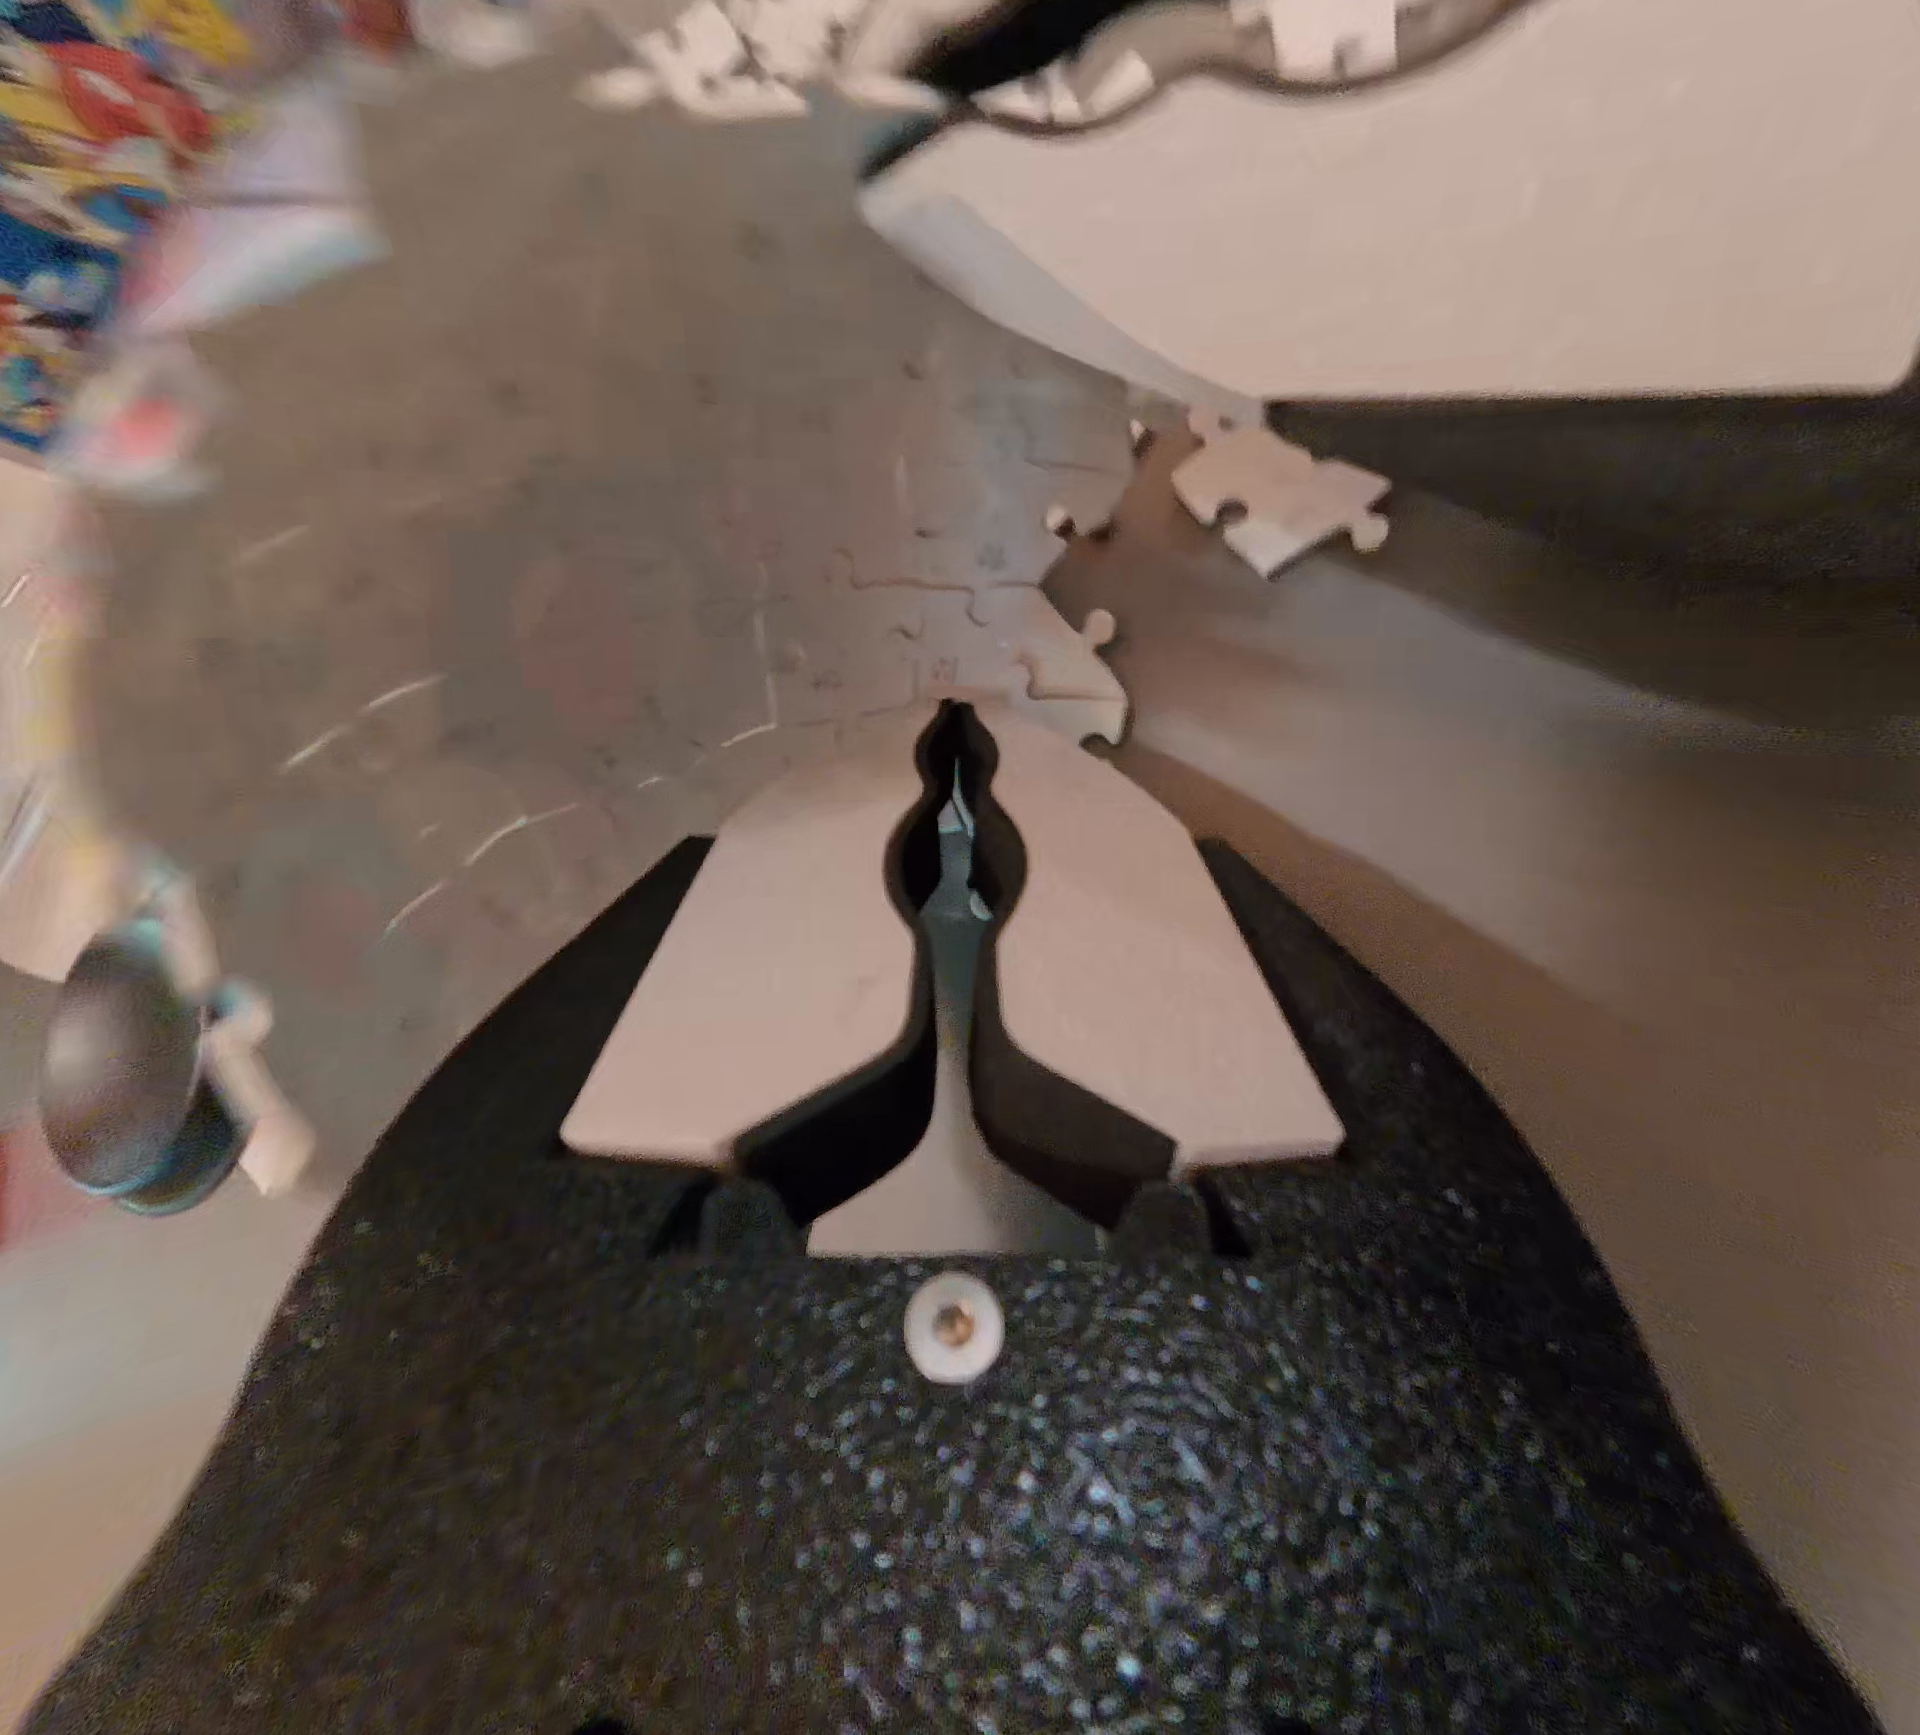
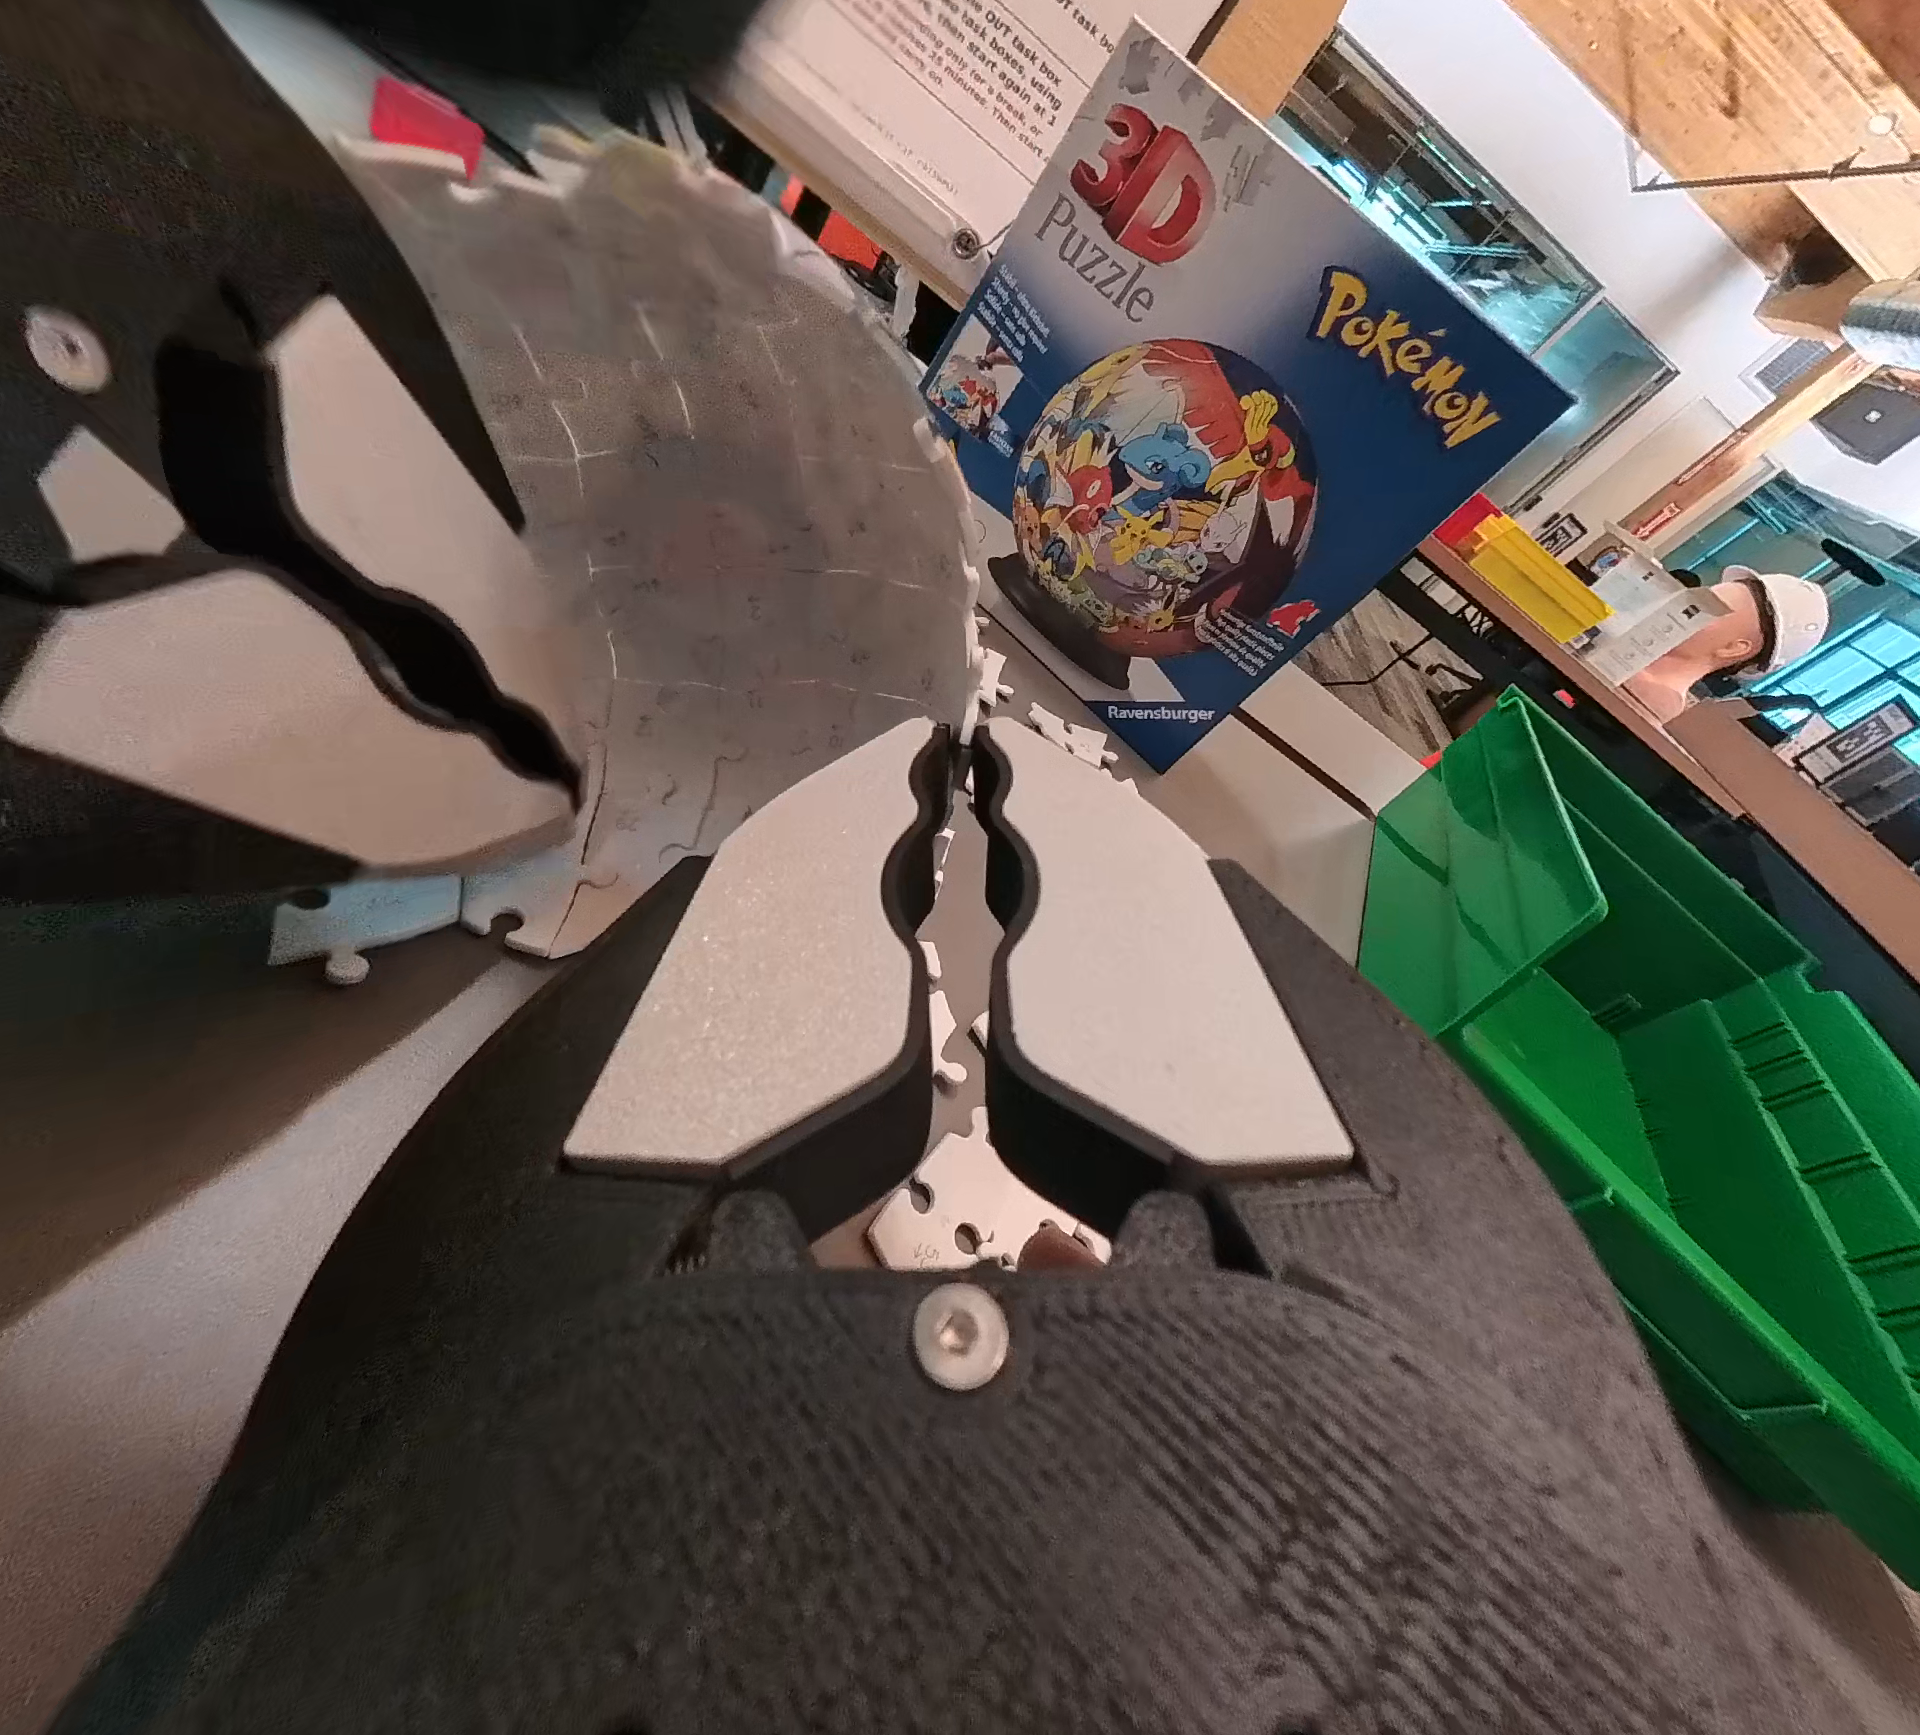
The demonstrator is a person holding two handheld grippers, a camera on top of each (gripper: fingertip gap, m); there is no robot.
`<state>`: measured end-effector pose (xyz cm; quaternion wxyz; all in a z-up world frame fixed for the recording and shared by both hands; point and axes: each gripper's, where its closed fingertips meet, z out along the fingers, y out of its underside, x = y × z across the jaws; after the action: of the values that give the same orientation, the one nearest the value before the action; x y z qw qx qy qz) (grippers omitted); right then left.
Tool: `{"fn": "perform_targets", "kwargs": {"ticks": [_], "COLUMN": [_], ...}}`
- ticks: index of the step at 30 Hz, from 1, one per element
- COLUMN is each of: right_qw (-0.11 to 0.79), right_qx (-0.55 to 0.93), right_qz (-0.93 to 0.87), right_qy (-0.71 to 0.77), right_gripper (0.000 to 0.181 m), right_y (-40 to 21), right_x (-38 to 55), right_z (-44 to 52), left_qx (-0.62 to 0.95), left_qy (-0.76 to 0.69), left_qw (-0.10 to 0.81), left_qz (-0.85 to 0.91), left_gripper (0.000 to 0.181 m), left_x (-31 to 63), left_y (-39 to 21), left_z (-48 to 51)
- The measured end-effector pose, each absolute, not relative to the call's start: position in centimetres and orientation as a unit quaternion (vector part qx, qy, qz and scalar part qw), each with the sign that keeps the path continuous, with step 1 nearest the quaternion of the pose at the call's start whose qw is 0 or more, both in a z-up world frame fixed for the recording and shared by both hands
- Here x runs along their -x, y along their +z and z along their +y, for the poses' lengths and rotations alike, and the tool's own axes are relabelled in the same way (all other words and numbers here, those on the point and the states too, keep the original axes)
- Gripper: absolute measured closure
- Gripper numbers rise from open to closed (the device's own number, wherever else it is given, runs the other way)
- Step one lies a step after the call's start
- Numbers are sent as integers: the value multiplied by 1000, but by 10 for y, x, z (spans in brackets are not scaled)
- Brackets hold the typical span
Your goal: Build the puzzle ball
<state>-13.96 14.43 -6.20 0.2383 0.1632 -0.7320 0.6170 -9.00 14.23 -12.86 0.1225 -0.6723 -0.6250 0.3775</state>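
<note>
Left wrist view is filled by the curved grey inner side of a partly built puzzle ball shell, made of interlocked plastic pieces and blurred over much of its area. The left tool, black with pale grey finger plates, is seen with its tips pressed together on the lower edge of this shell. A loose pale puzzle piece is seen just right of the shell's jagged edge, apart from it. At the upper right the right tool is seen reaching to the shell's far rim, where a few white pieces stick up.

In the right wrist view the shell is shown as a domed grey sheet held between both tools above the pale surface. The right tool is closed on a thin edge of the shell at its tips; the left tool is pinched on the lower left rim. Loose white pieces are scattered on the surface behind. A blue puzzle box printed with a colourful ball is stood upright beyond, and green plastic bins are placed at the right.
</note>
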Motion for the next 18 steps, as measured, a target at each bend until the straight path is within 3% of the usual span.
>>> {"fn": "perform_targets", "kwargs": {"ticks": [18], "right_qw": [239], "right_qx": [-165], "right_qz": [-732], "right_qy": [617], "right_gripper": [176], "right_y": [-62], "right_x": [139], "right_z": [144], "left_qx": [684], "left_qy": [388], "left_qw": [71], "left_qz": [-614], "left_gripper": [181], "left_x": [91], "left_y": [-134], "left_z": [138]}}
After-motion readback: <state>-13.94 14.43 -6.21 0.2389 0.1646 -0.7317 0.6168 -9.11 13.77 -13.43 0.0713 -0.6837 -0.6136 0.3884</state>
